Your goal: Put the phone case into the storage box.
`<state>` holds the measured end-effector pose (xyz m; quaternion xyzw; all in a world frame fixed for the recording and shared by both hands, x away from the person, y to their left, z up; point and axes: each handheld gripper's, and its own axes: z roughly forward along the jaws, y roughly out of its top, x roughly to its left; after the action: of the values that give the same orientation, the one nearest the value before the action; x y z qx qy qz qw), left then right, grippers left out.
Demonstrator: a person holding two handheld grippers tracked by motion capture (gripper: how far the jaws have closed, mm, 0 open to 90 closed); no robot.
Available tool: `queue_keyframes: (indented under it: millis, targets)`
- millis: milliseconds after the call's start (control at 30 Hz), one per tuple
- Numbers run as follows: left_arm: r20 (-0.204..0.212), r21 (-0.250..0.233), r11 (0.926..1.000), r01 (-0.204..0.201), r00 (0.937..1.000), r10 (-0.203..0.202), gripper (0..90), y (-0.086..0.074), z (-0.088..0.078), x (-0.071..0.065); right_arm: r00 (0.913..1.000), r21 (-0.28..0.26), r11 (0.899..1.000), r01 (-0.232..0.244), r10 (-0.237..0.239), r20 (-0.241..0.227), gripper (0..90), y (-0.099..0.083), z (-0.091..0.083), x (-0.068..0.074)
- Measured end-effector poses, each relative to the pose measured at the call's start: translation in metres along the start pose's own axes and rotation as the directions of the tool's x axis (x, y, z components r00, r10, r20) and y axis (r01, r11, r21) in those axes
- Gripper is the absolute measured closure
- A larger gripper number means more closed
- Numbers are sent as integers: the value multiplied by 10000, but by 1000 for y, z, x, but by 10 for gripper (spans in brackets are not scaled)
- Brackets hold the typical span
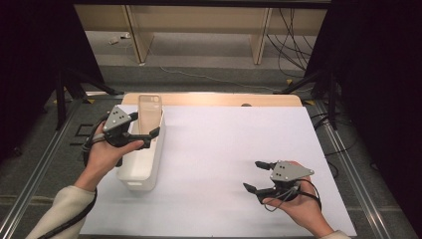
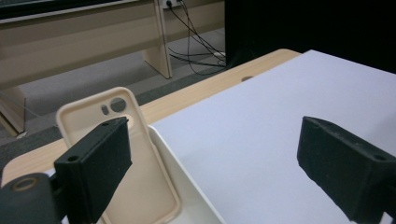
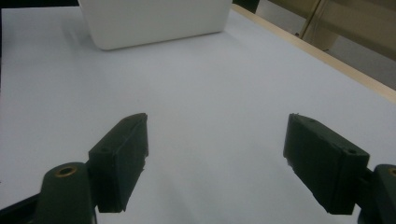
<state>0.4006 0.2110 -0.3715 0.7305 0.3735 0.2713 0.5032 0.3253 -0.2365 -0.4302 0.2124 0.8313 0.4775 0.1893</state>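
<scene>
Resting low on the near right of the counter (image 1: 224,164), the right tool (image 1: 258,176) lies idle in the person's hand, its jaws spread with nothing between them and only bare white surface ahead. Farther back on the left, the left tool (image 1: 147,130) hangs over the white bin (image 1: 149,172), its jaws also parted and gripping nothing; in the left gripper view one pad (image 2: 100,163) stands in front of the phone case (image 2: 140,186) without pressing on it. The cream case (image 1: 149,112) stands upright at the bin's far end, leaning on the wall with its camera cut-out uppermost. Judging by this, the placing looks done: the case is in the bin and let go. What seems left is for the left hand to draw clear of the bin.
</scene>
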Motion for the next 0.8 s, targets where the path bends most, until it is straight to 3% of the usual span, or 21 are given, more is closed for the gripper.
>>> queue_keyframes:
  millis: [500,800]
  targets:
    - [921,-163,9984,-537,9942,550,70,-21,-12,-41,10000,1,10000,3,-3,0,234,0,-1,0]
    - [1131,-232,9973,-696,9910,718,68,-32,-17,-53,10000,-10,10000,7,-7,-12,234,0,0,0]
